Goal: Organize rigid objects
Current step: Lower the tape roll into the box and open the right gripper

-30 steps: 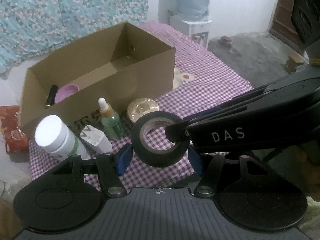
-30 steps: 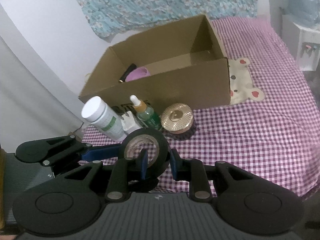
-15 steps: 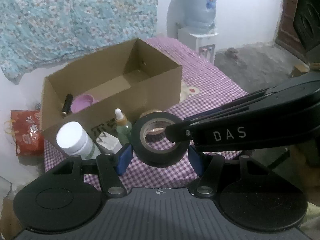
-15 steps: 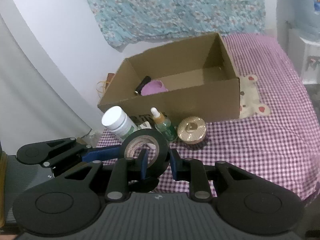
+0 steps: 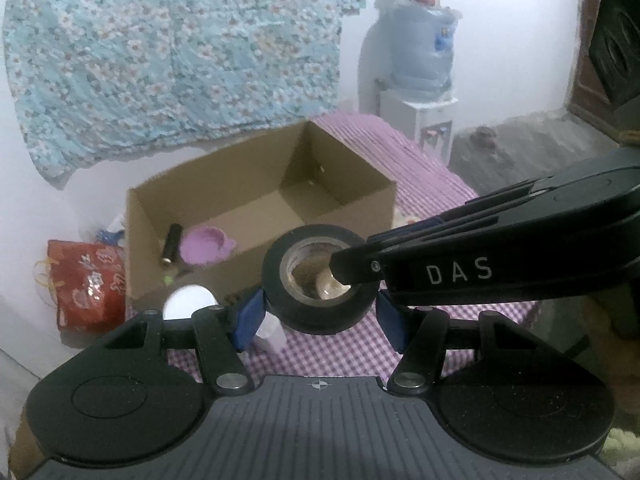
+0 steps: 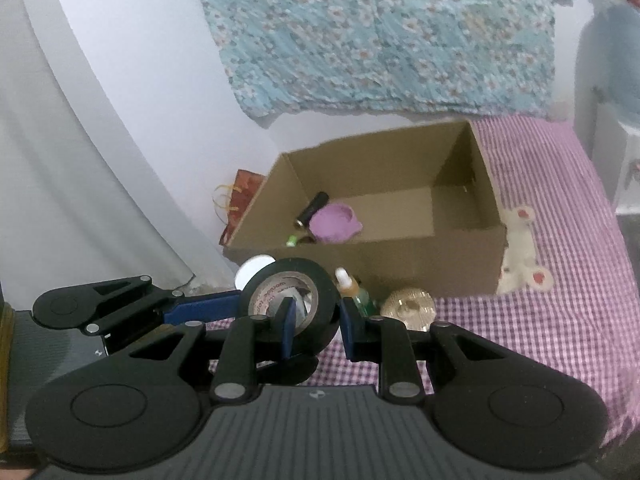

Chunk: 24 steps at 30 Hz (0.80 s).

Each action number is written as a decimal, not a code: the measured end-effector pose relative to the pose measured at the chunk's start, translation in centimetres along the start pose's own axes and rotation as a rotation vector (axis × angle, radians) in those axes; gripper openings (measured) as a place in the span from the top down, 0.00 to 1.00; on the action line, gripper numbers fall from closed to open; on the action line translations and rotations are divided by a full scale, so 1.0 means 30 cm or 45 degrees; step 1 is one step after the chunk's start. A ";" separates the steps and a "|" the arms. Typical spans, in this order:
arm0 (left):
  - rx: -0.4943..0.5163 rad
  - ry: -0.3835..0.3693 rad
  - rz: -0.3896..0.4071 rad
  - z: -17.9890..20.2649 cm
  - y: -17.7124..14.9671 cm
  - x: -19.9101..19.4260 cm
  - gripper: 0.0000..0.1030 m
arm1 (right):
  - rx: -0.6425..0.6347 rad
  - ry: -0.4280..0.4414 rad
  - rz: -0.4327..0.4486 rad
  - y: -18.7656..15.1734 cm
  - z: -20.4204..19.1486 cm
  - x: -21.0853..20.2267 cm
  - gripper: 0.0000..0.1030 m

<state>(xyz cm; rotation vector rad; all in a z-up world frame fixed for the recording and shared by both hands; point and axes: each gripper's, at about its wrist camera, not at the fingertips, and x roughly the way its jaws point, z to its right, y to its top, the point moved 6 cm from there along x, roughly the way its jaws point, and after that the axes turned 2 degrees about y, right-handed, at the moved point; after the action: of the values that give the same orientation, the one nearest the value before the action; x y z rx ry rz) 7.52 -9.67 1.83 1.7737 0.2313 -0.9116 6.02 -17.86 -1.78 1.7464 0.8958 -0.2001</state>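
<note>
Black tape roll [image 6: 290, 304] between right gripper [image 6: 316, 322] jaws

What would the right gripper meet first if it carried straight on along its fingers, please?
Likely the near wall of the cardboard box; the right gripper, shut on the black tape roll, points at it, though depth is unclear.

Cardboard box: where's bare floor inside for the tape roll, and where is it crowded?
In the cardboard box, the bare floor runs from the purple dish to the far right wall. The left end is crowded: a black tube and a small green item lie beside the dish. The right hand-held gripper holds the black tape roll.
</note>
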 end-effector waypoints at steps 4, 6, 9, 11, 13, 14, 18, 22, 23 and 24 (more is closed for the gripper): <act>-0.012 0.027 0.021 -0.042 0.042 -0.002 0.41 | -0.018 0.027 0.013 0.055 -0.017 0.017 0.75; -0.008 0.046 0.037 -0.068 0.078 -0.001 0.41 | -0.030 0.042 0.016 0.095 -0.024 0.030 0.75; -0.006 0.066 0.052 -0.106 0.131 0.015 0.41 | -0.063 0.061 0.017 0.174 -0.035 0.056 0.75; -0.030 0.056 0.048 -0.144 0.177 0.038 0.41 | -0.086 0.071 0.013 0.229 -0.036 0.083 0.75; -0.068 0.035 0.032 -0.183 0.219 0.072 0.41 | -0.101 0.079 0.001 0.285 -0.034 0.120 0.75; -0.089 0.026 0.015 -0.205 0.241 0.096 0.41 | -0.102 0.085 -0.013 0.319 -0.026 0.148 0.75; -0.141 0.006 -0.055 -0.286 0.312 0.204 0.41 | -0.085 0.103 -0.087 0.429 0.006 0.269 0.75; -0.183 -0.003 -0.169 -0.362 0.355 0.350 0.41 | -0.052 0.101 -0.190 0.516 0.063 0.422 0.75; -0.187 -0.003 -0.198 -0.372 0.359 0.383 0.41 | -0.043 0.096 -0.214 0.527 0.081 0.459 0.75; -0.194 -0.001 -0.229 -0.379 0.358 0.413 0.41 | -0.031 0.092 -0.239 0.538 0.099 0.494 0.75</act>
<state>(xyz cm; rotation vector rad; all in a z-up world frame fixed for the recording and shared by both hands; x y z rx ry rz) 27.32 -7.38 2.74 1.6304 0.4544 -0.9951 27.77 -15.25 1.17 1.6559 1.1117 -0.2496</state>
